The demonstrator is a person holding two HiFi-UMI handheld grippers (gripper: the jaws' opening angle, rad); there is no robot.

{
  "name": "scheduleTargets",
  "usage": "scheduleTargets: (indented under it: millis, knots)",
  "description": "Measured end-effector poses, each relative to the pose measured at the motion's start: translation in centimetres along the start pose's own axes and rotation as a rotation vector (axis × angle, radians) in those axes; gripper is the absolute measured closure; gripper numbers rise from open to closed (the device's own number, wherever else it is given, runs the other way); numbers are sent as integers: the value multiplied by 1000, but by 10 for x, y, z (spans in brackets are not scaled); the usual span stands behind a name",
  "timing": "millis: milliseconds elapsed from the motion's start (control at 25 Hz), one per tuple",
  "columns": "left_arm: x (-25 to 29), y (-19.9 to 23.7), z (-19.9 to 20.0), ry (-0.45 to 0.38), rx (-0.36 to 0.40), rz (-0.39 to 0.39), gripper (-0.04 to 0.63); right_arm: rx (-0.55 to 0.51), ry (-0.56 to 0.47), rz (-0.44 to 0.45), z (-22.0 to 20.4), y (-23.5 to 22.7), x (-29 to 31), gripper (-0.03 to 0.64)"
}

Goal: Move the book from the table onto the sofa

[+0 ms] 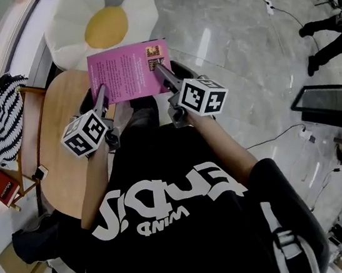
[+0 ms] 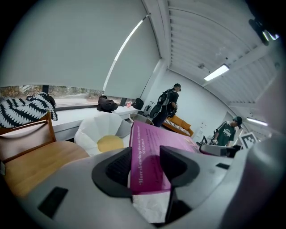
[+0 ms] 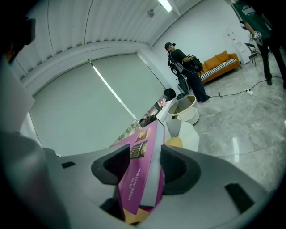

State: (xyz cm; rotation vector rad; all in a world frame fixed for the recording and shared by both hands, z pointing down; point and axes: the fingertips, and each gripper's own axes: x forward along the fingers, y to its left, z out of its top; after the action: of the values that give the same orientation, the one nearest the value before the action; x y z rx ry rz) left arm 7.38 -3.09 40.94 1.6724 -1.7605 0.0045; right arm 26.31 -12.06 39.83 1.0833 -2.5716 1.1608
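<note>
Both claws are locked on the book (image 1: 126, 70). Your left gripper (image 1: 101, 96) has its near edge pinched between wide-set jaws, with the pads pressing on it. Your right gripper (image 1: 161, 72) bites the far-right edge the same way, jaws spread wide round the book's thickness. The pink book rides tilted in the air, over the spot where the round wooden table (image 1: 55, 148) meets the flower-shaped sofa (image 1: 70, 21). Behind it a round tub (image 3: 184, 107) stands on the floor, and what's inside can't be made out. Your torso hides the table's near right side, and the jaws cover the gripped edges.
</note>
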Motion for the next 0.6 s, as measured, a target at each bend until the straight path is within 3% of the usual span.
scheduleTargets:
  millis: [280, 600]
  knots:
    - [53, 15, 43, 6, -17, 10, 394, 8, 15, -7, 38, -12, 60, 411]
    - [80, 28, 48, 18, -38, 11, 394, 21, 7, -9, 49, -22, 88, 411]
